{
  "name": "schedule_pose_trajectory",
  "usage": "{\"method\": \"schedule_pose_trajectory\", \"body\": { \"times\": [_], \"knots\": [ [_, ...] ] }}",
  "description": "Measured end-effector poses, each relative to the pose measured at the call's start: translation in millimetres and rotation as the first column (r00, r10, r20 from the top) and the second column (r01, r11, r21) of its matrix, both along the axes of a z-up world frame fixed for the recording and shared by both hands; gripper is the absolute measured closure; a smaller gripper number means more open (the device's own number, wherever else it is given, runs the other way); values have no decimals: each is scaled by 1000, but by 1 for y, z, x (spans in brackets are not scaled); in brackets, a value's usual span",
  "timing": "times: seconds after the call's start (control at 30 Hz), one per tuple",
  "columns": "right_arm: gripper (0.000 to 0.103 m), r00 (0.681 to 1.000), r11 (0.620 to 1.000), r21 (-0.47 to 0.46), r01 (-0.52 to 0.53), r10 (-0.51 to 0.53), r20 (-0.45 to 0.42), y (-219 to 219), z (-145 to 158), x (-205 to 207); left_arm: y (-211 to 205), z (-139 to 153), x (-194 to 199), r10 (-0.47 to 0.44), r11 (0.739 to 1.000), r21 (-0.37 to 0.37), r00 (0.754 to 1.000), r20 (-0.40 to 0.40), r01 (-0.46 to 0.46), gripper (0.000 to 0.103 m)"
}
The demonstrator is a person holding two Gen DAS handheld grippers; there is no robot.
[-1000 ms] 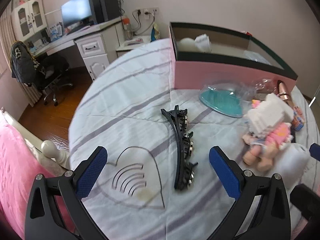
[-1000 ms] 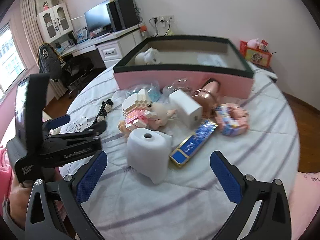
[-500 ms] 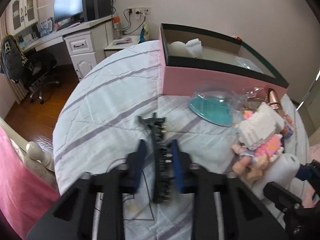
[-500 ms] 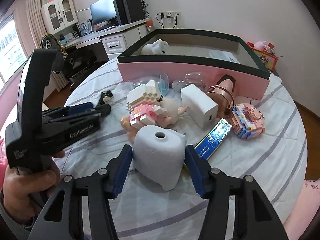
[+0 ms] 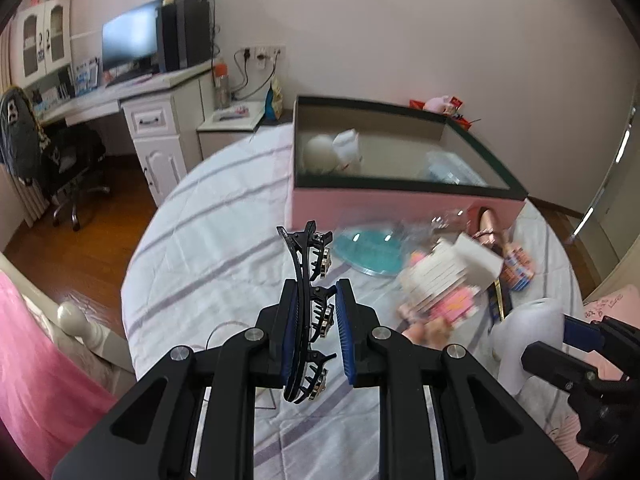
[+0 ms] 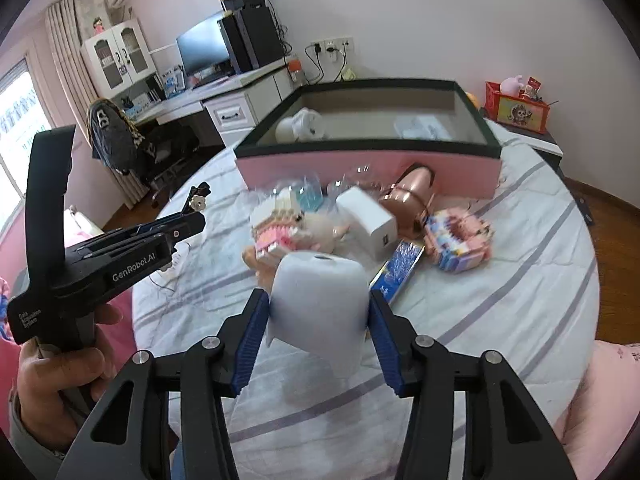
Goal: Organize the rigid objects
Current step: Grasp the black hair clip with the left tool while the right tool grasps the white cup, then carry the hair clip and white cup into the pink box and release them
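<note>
Black hair clip (image 5: 311,312) clamped in left claw (image 5: 318,334), lifted above bed (image 5: 208,248). White cup-shaped object (image 6: 318,300) gripped by right claw (image 6: 318,338). Ahead: block toy (image 6: 280,228), white box (image 6: 370,220), pink storage box (image 6: 368,168) open-topped. Bed right side bare.

Toy pile (image 5: 444,280) by box (image 5: 400,204) motion-blurred in your left view; pieces hard to tell apart. Clip (image 5: 310,312) partly hidden behind your left pads (image 5: 345,334). Roll (image 6: 318,300) covers doll's (image 6: 316,228) lower half in right view. Items inside box too blurred to name.
</note>
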State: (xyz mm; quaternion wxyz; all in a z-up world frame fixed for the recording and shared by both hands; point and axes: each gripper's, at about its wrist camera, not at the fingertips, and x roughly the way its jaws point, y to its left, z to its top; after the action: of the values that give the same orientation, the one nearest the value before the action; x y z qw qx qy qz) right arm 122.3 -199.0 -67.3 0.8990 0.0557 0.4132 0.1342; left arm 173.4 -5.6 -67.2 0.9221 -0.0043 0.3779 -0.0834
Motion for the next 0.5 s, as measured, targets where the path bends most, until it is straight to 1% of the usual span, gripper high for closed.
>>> {"method": "schedule_pose_trajectory", "body": {
  "times": [0.13, 0.23, 0.33, 0.43, 0.5],
  "knots": [
    [58, 999, 1000, -19, 9, -8, 38, -7, 14, 5, -9, 13, 2, -13, 1000, 12, 999, 29, 13, 84],
    [58, 1000, 999, -34, 0, 0, 19, -7, 10, 10, -12, 12, 7, -15, 1000, 10, 1000, 24, 15, 84],
    [58, 1000, 1000, -17, -7, 7, 0, -7, 2, 8, -12, 6, 7, -13, 1000, 15, 1000, 11, 13, 84],
    [58, 998, 998, 6, -58, 58, -16, 6, -4, 6, -9, -2, 6, -7, 1000, 11, 1000, -9, 7, 84],
    [56, 994, 995, 4, -102, 102, -34, 21, -9, 6, -6, -4, 6, -1, 1000, 11, 1000, -13, 1, 84]
  ]
}}
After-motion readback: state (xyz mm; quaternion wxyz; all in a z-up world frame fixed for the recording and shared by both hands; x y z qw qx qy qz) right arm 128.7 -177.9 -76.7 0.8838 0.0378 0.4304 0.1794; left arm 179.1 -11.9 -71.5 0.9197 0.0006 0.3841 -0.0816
